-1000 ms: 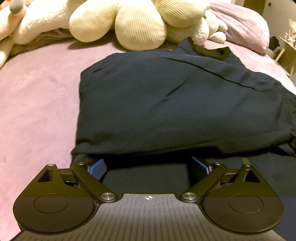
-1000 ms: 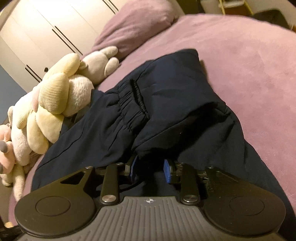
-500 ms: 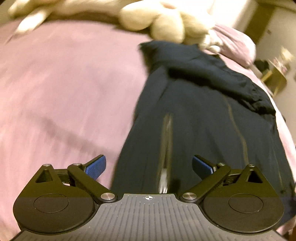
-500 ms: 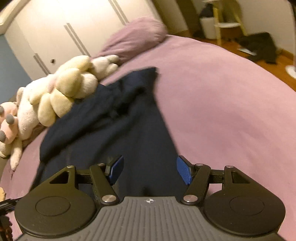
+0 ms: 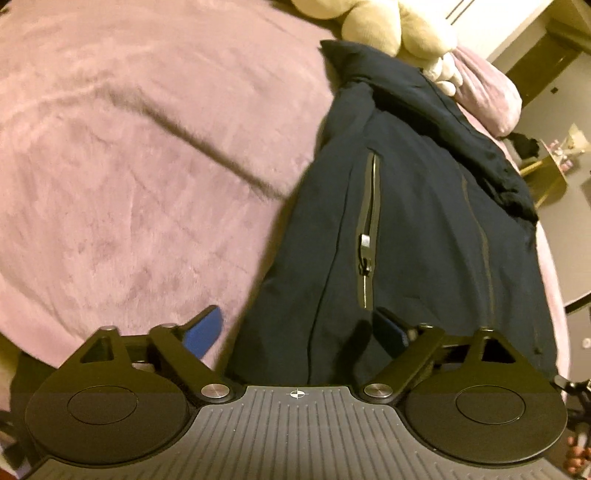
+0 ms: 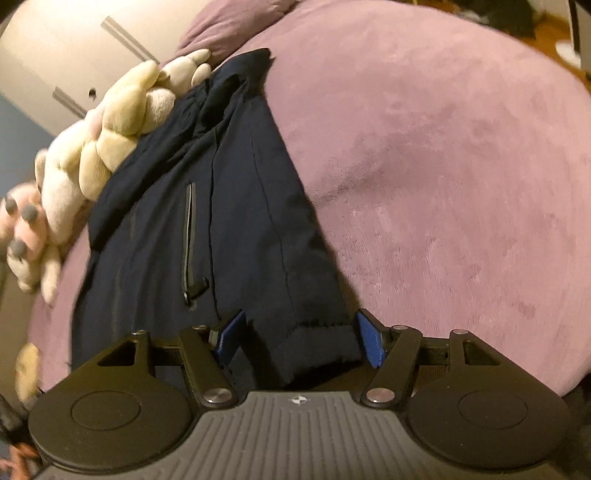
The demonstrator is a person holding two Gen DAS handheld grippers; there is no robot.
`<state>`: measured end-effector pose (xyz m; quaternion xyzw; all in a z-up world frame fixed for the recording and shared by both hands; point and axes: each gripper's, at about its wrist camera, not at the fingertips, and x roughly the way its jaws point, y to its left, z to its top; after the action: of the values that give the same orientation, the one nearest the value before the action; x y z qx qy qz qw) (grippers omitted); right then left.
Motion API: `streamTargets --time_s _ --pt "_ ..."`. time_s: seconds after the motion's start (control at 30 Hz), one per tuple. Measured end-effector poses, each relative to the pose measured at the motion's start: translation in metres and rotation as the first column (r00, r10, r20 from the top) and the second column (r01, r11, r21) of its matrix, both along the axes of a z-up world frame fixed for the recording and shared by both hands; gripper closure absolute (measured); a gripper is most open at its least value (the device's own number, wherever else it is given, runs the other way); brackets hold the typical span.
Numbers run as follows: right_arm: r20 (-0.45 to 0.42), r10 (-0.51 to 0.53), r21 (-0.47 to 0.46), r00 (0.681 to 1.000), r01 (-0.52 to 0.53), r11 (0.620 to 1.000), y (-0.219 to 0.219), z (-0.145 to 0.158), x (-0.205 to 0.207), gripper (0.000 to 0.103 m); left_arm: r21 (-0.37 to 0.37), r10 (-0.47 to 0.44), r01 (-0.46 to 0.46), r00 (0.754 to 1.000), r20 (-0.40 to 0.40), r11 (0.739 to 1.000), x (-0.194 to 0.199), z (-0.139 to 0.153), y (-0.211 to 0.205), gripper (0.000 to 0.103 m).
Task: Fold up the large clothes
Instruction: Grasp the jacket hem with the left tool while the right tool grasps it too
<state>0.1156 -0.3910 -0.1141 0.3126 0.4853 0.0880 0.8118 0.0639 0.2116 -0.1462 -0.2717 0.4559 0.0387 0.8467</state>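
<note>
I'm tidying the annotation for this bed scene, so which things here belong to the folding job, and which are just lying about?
Belonging to the job:
- dark navy trousers, stretched along the bed
- left gripper, jaws open
- right gripper, jaws open astride the hem

Just lying about:
- cream plush toys
- purple pillow
- purple bedspread

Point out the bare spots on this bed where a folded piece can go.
Two patches of bedspread are free: one in the left wrist view, bordered by the dark garment and the plush toys; one in the right wrist view, between the garment's other edge and the pillow. It is crowded where the toys touch the garment's far end.
</note>
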Motion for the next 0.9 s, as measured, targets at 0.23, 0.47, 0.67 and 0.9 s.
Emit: streamTargets --time_s 0.23,0.47,0.67,0.9 --pt "-0.054 -0.045 0.181 0.998 0.054 0.982 -0.016 -0.013 0.007 0.042 -0.057 -0.063 0.062 0.998 -0.013 0.996 0.003 -0.001 0.004 0.050" --pt "-0.077 -0.007 0.296 0.997 0.030 0.955 -0.013 -0.020 0.013 0.077 -0.120 -0.088 0.089 0.996 0.017 0.989 0.007 0.003 0.008 0.055" --pt "-0.088 0.022 0.284 0.996 0.004 0.959 -0.006 -0.016 0.023 0.074 -0.101 -0.141 0.140 0.990 -0.006 0.985 0.015 0.001 0.000 0.078" --pt "-0.045 0.018 0.415 0.999 0.002 0.910 -0.003 -0.002 0.031 0.082 -0.261 -0.087 0.128 0.983 0.164 0.957 0.022 0.045 0.005 0.084"
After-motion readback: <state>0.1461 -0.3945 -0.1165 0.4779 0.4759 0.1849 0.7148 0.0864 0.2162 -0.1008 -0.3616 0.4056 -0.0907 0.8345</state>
